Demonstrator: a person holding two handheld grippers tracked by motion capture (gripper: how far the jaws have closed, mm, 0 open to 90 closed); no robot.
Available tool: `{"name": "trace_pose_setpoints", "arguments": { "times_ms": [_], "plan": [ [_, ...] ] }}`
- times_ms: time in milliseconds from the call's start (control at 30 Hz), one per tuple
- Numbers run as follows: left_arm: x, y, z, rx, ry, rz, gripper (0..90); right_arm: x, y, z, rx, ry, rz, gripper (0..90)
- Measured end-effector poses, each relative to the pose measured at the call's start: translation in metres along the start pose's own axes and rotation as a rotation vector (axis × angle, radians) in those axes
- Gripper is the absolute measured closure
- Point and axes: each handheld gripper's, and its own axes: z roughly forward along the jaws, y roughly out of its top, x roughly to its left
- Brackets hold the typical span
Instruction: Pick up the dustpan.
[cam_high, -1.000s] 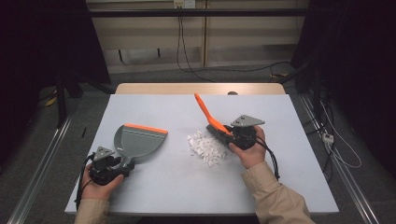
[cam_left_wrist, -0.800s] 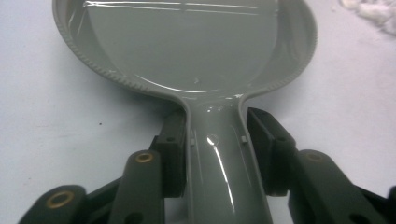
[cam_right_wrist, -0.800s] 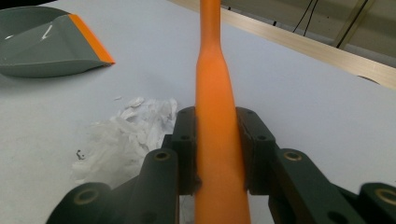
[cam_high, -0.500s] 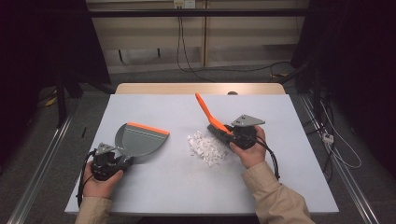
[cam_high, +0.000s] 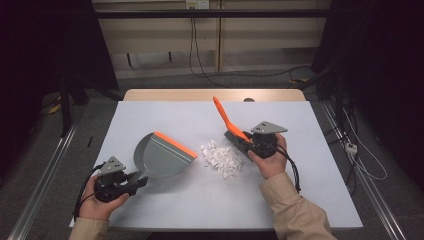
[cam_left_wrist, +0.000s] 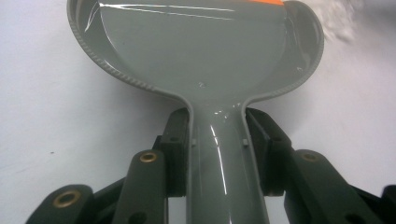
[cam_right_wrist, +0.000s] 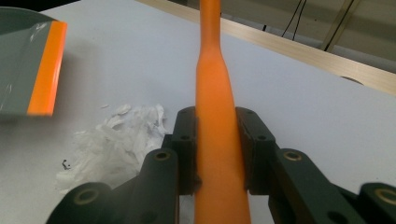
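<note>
A grey dustpan (cam_high: 162, 155) with an orange lip lies at the left of the white table, its mouth facing a pile of white paper scraps (cam_high: 220, 157). My left gripper (cam_high: 136, 178) has just been closing and its pads now press both sides of the dustpan handle (cam_left_wrist: 218, 154). An orange-handled brush (cam_high: 225, 117) slants up to the right of the scraps, bristles down. My right gripper (cam_high: 246, 143) is shut on the brush handle (cam_right_wrist: 214, 84). The right gripper view has the scraps (cam_right_wrist: 116, 135) at lower left and the dustpan lip (cam_right_wrist: 46, 67) beyond them.
The white table top (cam_high: 310, 165) has bare room at the right and along the front. A wooden strip (cam_high: 215, 95) edges its far side. Cables hang and lie on the floor behind the table and at its right.
The left gripper has closed on the dustpan handle. The pan has shifted a little right, toward the scraps, and its lip has swung that way. The right hand and brush have stayed put.
</note>
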Motion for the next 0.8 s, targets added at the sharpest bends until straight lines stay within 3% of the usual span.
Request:
{"name": "trace_pose_setpoints", "arguments": {
  "times_ms": [167, 333, 467, 533, 800],
  "plan": [
    [-0.011, -0.001, 0.003, 0.016, -0.069, 0.048, 62.4, 0.000, -0.001, 0.004, 0.009, -0.006, 0.001, 71.6],
    [-0.016, -0.003, 0.007, 0.038, -0.130, 0.058, 62.4, -0.003, -0.002, 0.005, 0.014, -0.015, 0.007, 71.6],
    [-0.017, -0.004, 0.011, 0.053, -0.148, 0.081, 62.4, -0.003, -0.003, 0.007, 0.020, -0.028, 0.002, 71.6],
    [-0.018, -0.004, 0.012, 0.063, -0.158, 0.073, 62.4, -0.003, -0.002, 0.007, 0.018, -0.029, 0.001, 71.6],
    [-0.027, -0.002, 0.023, 0.102, -0.188, 0.123, 62.3, -0.003, -0.005, 0.013, 0.032, -0.027, 0.002, 71.6]
  ]
}}
